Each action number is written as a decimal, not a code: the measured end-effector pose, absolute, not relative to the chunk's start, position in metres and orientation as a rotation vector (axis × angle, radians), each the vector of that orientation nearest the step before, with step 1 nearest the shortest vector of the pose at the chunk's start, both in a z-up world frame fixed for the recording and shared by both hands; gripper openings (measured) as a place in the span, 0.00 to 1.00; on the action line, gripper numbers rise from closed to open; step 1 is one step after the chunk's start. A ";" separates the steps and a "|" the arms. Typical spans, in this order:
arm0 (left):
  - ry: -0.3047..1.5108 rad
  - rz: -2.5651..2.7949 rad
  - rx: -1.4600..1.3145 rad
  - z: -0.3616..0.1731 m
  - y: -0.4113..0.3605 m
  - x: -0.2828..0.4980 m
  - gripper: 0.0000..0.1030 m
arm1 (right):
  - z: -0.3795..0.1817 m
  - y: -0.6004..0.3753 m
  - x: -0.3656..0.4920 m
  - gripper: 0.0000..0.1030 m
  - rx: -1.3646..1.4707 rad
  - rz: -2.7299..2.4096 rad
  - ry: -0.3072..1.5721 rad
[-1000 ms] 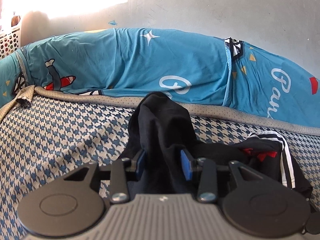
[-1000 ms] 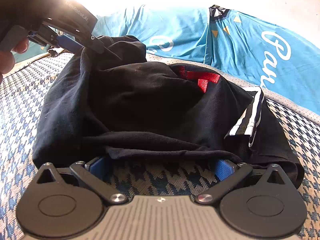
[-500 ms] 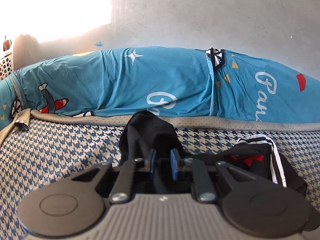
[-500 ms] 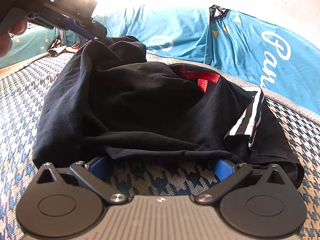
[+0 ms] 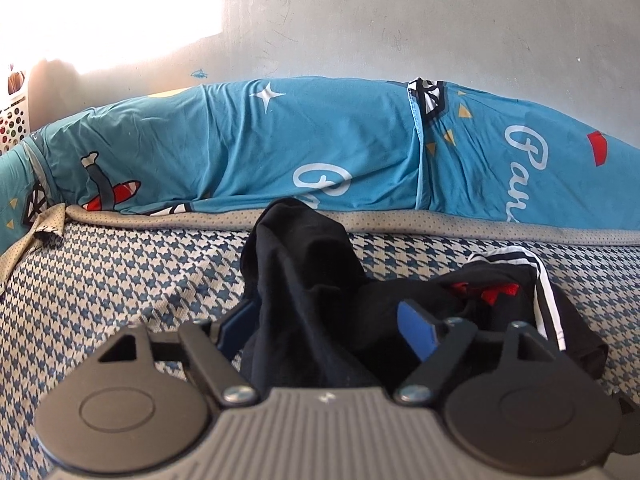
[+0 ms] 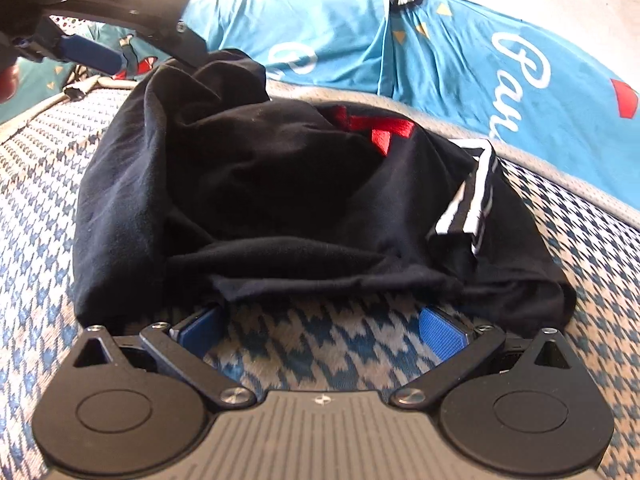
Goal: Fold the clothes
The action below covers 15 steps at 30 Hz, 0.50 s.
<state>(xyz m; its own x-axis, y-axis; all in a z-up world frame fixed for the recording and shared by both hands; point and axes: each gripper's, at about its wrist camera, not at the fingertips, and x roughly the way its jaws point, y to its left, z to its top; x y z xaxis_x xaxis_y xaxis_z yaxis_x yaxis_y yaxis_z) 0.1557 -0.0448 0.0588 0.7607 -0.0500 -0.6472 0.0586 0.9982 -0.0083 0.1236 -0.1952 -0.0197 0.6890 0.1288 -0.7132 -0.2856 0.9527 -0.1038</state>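
Garment (image 6: 280,184) black, red embroidery unreadable; left gripper (image 5: 328,324) jaws just opening, cloth between; right gripper (image 6: 320,326) released.

This is a bedroom in a home. The whole near ground is a bed (image 5: 120,280) covered in a blue-and-cream houndstooth woven mat with a dotted beige border at its far edge. Along the far side lies a long roll of turquoise bedding (image 5: 280,152) printed with white stars, cartoon figures, small triangles and white cursive lettering, pushed against a plain pale plaster wall (image 5: 400,20) that is scuffed and marked. Strong daylight (image 5: 100,0) washes out the far left of the wall. At the far left edge stands a white perforated plastic basket (image 5: 14,120). A crumpled black garment (image 6: 260,184) with red lettering and white stripes lies on the bed.
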 end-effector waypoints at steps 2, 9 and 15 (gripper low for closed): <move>0.729 -0.061 -0.015 0.058 -0.037 0.148 0.82 | -0.017 -0.195 0.120 1.00 -0.221 0.222 0.792; 0.753 -0.039 -0.030 0.056 -0.017 0.130 0.97 | 0.005 -0.203 0.093 1.00 -0.232 0.179 0.844; 0.786 -0.075 0.006 0.046 -0.016 0.123 1.00 | 0.028 -0.233 0.069 1.00 -0.112 0.171 0.766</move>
<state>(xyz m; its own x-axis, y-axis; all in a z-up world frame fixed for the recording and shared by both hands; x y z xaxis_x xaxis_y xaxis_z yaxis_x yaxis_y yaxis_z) 0.1231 -0.0157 0.0463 0.7041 -0.0652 -0.7071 0.0694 0.9973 -0.0228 0.0695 -0.2332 0.0276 0.7080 0.1130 -0.6971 -0.1943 0.9802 -0.0384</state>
